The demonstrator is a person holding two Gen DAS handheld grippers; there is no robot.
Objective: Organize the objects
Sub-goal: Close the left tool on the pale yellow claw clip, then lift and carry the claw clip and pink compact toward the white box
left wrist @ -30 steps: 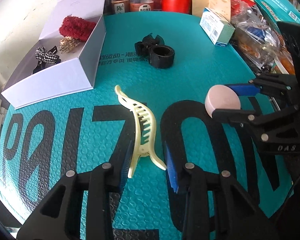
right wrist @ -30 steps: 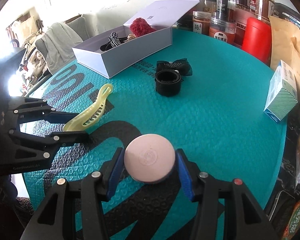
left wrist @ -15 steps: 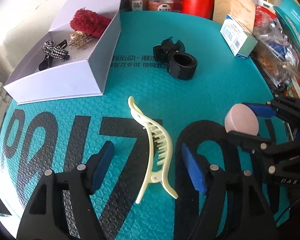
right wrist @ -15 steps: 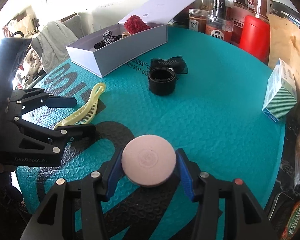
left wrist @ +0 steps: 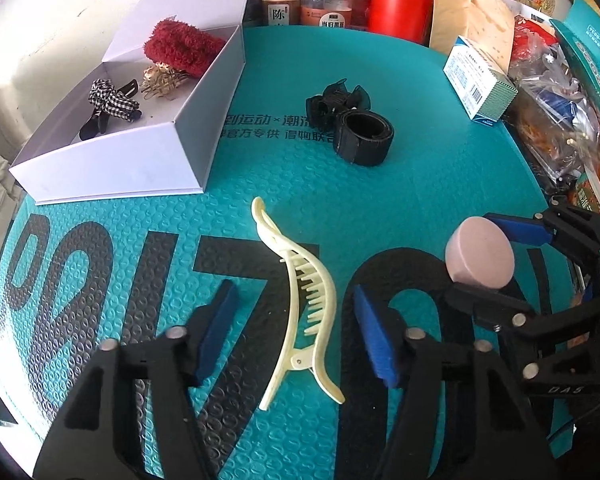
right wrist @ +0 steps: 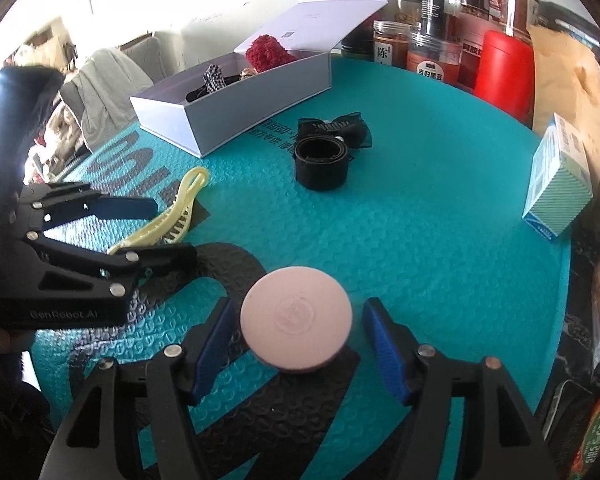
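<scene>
A: Left wrist view. Hidden or cut off there?

B: Lower ends of both black arms cropped at the bottom edge. Far right blocked by the right gripper (left wrist: 496,264), its body running out of frame. Jars and a red canister (left wrist: 400,8) along the back, tops cut off. Packets at far right too jumbled to name.

A: Left gripper (left wrist: 292,332)?

B: Spread, having just been closing in. Blue pads apart on either side of the cream hair clip (left wrist: 300,304), neither one pressing it. Clip lying flat on the teal mat (left wrist: 440,168), hinge end nearest the camera.

A: Round about?

B: Open white box (left wrist: 112,168) at upper left, holding a red fuzzy scrunchie (left wrist: 180,46), a gold clip and a checked bow. Black band (left wrist: 364,138) mid-mat, touching a black claw clip (left wrist: 336,98) behind it. Striped carton (left wrist: 480,88) at right.

A: Right wrist view. Hard to make out?

B: Left edge washed out by glare; grey cloth over furniture there, blurred. Hair clip (right wrist: 164,220) partly covered by the left gripper (right wrist: 168,232).

A: Right gripper (right wrist: 298,344)?

B: Spread, jaws just been opening. Pink round disc (right wrist: 296,322) between the pads, clear gaps both sides, resting on the mat (right wrist: 440,240). Beyond, black band (right wrist: 320,160), white box (right wrist: 236,108), striped carton (right wrist: 560,184).
</scene>
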